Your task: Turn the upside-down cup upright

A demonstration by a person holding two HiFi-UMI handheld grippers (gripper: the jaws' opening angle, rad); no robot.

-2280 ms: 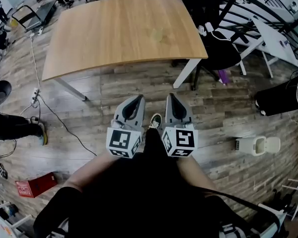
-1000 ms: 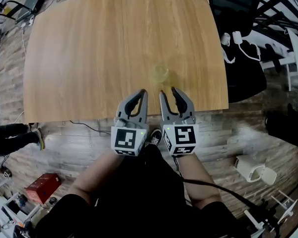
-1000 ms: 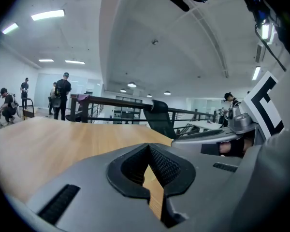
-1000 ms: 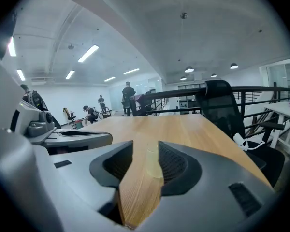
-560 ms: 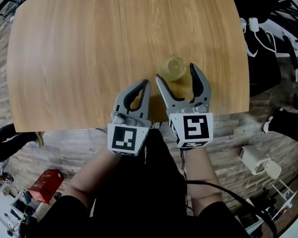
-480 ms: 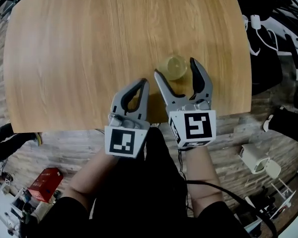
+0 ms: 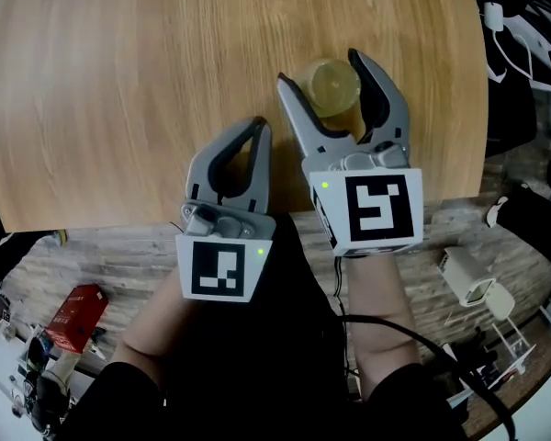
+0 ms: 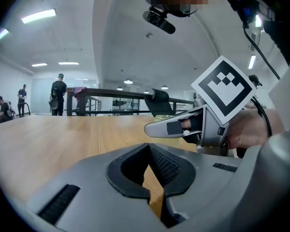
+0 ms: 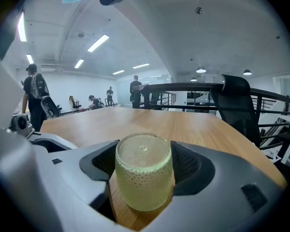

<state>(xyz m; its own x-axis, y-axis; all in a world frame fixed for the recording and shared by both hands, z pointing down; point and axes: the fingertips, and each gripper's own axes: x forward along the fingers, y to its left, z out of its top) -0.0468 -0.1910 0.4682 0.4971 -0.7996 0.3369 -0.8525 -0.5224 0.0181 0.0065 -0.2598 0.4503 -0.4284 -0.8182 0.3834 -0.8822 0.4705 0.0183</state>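
A yellow-green translucent cup [image 7: 331, 86] stands upside down on the wooden table [image 7: 119, 81], near its front right corner. My right gripper [image 7: 321, 68] is open wide with the cup between its fingers. In the right gripper view the cup [image 9: 144, 178] fills the gap between the ribbed pads, and I see no pad pressing on it. My left gripper [image 7: 258, 124] is shut with nothing in it, just left of the right one and short of the cup. In the left gripper view its closed jaws [image 8: 150, 149] hover low over the table [image 8: 63, 134], with the right gripper [image 8: 183, 127] ahead to the right.
The table's front edge runs just under both grippers. Below it is plank floor with a red box [image 7: 73, 306] at left and a white object [image 7: 473, 288] at right. A black chair [image 9: 237, 100] stands beyond the table's right side. People [image 9: 34, 95] stand far off.
Both grippers have come forward and down over the table. The right gripper's jaws have opened wide and moved around the cup. The left gripper has stayed shut.
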